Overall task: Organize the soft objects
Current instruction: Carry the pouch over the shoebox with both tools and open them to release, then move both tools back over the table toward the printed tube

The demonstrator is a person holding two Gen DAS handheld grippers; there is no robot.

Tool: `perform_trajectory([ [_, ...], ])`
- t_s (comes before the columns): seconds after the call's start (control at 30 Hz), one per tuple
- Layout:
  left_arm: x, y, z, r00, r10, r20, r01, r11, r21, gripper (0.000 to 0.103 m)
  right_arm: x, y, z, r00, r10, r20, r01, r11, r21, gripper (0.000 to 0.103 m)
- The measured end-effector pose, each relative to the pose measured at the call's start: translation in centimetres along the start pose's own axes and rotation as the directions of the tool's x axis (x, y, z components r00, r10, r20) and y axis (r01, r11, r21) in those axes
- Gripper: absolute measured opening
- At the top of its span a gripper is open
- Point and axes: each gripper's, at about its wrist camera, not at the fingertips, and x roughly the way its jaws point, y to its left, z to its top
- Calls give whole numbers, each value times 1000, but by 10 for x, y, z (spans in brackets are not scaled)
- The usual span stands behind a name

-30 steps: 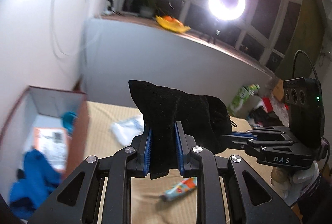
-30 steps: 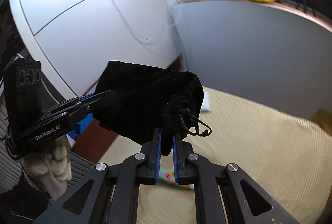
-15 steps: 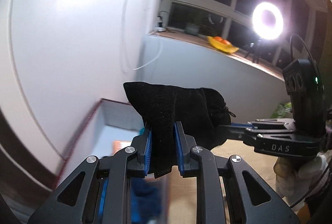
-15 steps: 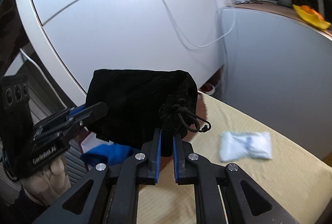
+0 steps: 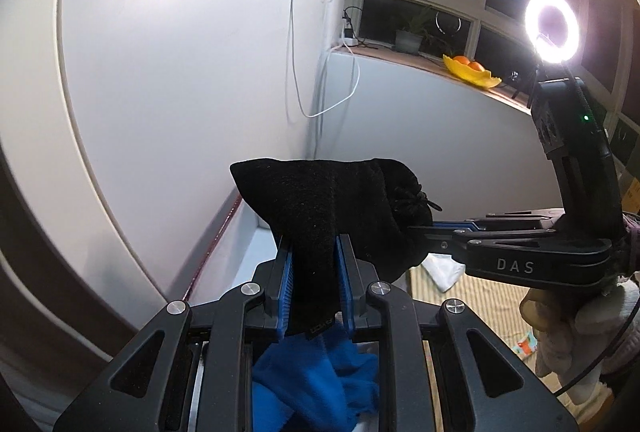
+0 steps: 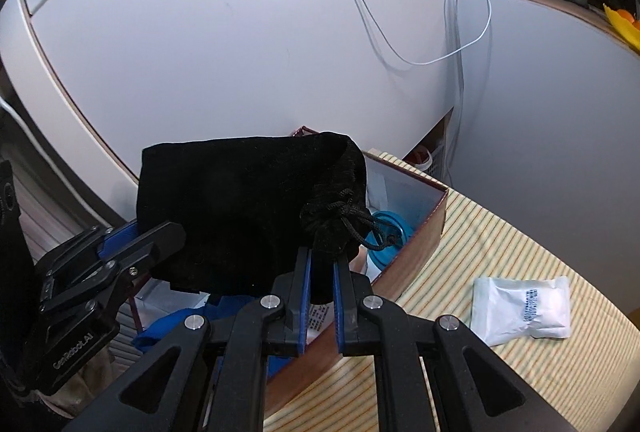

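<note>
Both hand-held grippers, left [image 5: 314, 284] and right [image 6: 320, 296], are clamped on the pouch [image 6: 240, 212]. Centre it above the box [image 6: 424, 232]. Then release both together.

White walls [image 5: 168, 72]; dark windows [image 5: 432, 8]; glowing ring light [image 5: 552, 26]
</note>
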Motion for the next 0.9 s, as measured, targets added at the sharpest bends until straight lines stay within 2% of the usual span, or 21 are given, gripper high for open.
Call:
perform_trajectory([
  [0.27,-3,-2,-5,999,49,9,-50,998,42,18,18,3,9,1000,-11,-19,11,1000,-16,9],
  [0.47,-2,-1,-7,998,63,1,-63,997,38,19,23,3,8,1000,-15,-27,14,1000,-19,10],
  [0.57,-2,-1,-7,997,75,1,-75,997,35,22,22,6,7,999,-26,-29,26,999,-26,12],
  [0.67,-1,1,-5,997,80,0,-80,996,24,23,21,5,7,999,-35,-27,35,999,-27,27],
  [0.73,-1,2,-5,997,83,0,-83,996,24,23,17,4,7,999,-35,-4,35,999,-21,49],
  [0.87,-5,3,-7,996,93,4,-93,995,25,26,13,5,7,999,-42,9,42,999,-20,52],
  [0.9,-6,4,-8,996,95,5,-95,995,21,39,12,5,7,999,-43,10,43,999,-22,53],
])
